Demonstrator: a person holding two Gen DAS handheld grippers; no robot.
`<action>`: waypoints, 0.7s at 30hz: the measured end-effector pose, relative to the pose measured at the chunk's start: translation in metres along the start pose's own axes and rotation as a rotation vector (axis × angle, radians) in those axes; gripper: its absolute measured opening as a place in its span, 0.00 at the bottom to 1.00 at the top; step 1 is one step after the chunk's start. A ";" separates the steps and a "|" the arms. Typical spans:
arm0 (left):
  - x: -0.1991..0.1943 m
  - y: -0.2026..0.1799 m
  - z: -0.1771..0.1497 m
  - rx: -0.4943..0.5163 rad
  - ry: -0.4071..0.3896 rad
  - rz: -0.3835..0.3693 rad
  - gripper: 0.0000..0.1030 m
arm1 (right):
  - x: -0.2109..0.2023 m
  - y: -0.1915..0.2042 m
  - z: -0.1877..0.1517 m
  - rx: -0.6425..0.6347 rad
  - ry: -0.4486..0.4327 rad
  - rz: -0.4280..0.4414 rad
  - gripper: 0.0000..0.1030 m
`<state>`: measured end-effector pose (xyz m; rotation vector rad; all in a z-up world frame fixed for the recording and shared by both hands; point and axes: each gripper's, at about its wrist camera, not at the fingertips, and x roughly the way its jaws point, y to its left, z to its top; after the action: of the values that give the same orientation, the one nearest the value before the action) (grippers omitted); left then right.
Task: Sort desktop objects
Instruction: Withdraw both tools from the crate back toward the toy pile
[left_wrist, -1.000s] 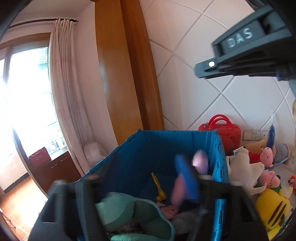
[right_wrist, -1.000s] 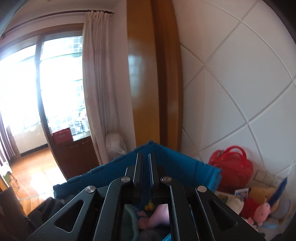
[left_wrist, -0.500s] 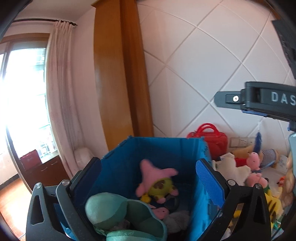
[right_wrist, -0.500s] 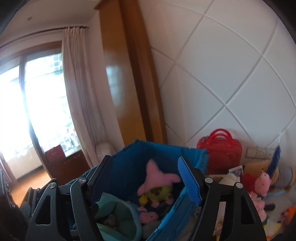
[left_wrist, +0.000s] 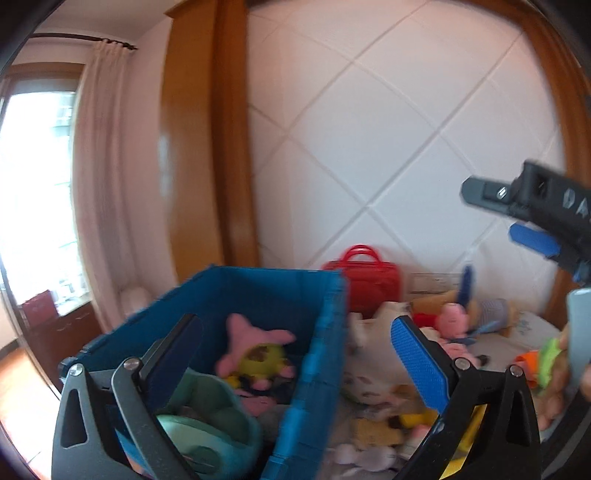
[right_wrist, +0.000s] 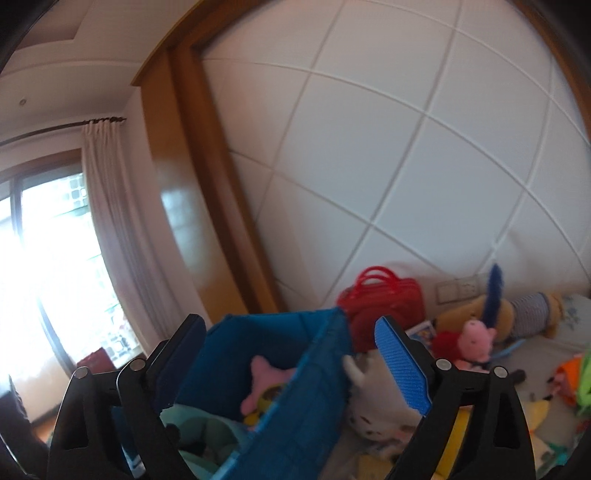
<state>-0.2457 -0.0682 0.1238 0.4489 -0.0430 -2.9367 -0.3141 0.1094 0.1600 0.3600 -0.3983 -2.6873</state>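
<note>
Left gripper (left_wrist: 295, 354) wide, holding nothing; pink star toy (left_wrist: 255, 354) between its fingers, toward 11 o'clock, lying in blue bin (left_wrist: 317, 369); right gripper (right_wrist: 291, 362) also wide, empty; same toy (right_wrist: 266, 384) low at 7 o'clock; white plush (right_wrist: 376, 398) outside bin at 4 o'clock.

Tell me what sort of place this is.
Probably a room in a home: a curtained window, a white tiled wall, and plush toys such as a pink pig heaped beside a blue bin.
</note>
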 end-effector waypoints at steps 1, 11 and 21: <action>-0.004 -0.011 -0.002 0.005 0.006 -0.010 1.00 | -0.008 -0.010 0.000 0.006 0.003 -0.013 0.92; -0.040 -0.096 -0.025 -0.005 0.055 -0.162 1.00 | -0.089 -0.076 0.004 0.015 -0.004 -0.093 0.94; -0.066 -0.139 -0.049 0.010 0.080 -0.057 1.00 | -0.140 -0.097 0.001 0.001 -0.042 -0.141 0.99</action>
<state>-0.1915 0.0805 0.0894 0.5773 -0.0347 -2.9722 -0.2240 0.2541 0.1565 0.3442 -0.4003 -2.8360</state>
